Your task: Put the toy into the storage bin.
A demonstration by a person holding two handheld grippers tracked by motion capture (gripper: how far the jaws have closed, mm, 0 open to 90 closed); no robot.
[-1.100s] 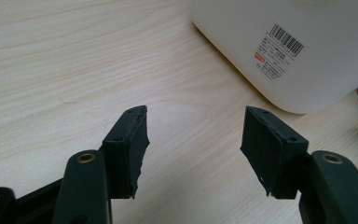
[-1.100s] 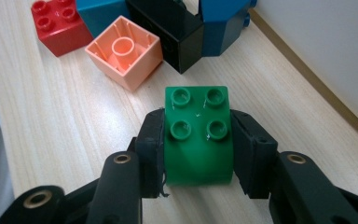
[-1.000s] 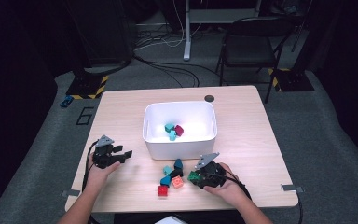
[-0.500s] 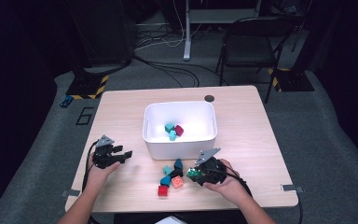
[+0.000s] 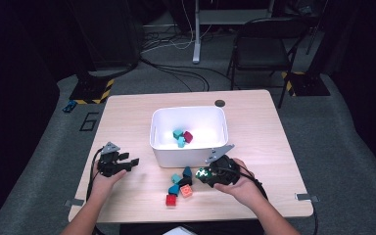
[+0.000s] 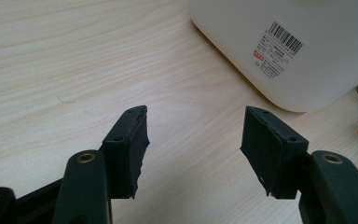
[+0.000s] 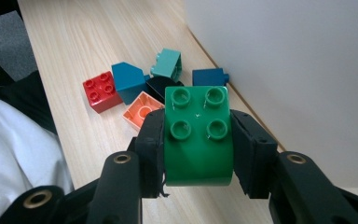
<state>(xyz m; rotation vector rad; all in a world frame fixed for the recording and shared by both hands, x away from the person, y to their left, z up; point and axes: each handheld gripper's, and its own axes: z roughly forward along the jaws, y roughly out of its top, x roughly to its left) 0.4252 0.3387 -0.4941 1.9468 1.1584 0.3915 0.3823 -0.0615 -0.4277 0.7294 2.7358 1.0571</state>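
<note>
High view: right gripper (image 5: 206,175) clamps a green brick (image 5: 203,173) at 5 o'clock of the white bin (image 5: 188,152), just beside the loose bricks (image 5: 179,185); left gripper (image 5: 127,163) sits at 8 o'clock. Left gripper view: jaws narrowly parted, empty, over the table (image 6: 51,70). Right gripper view: pads (image 7: 151,144) pinch the green brick, studs up, above the table.
</note>
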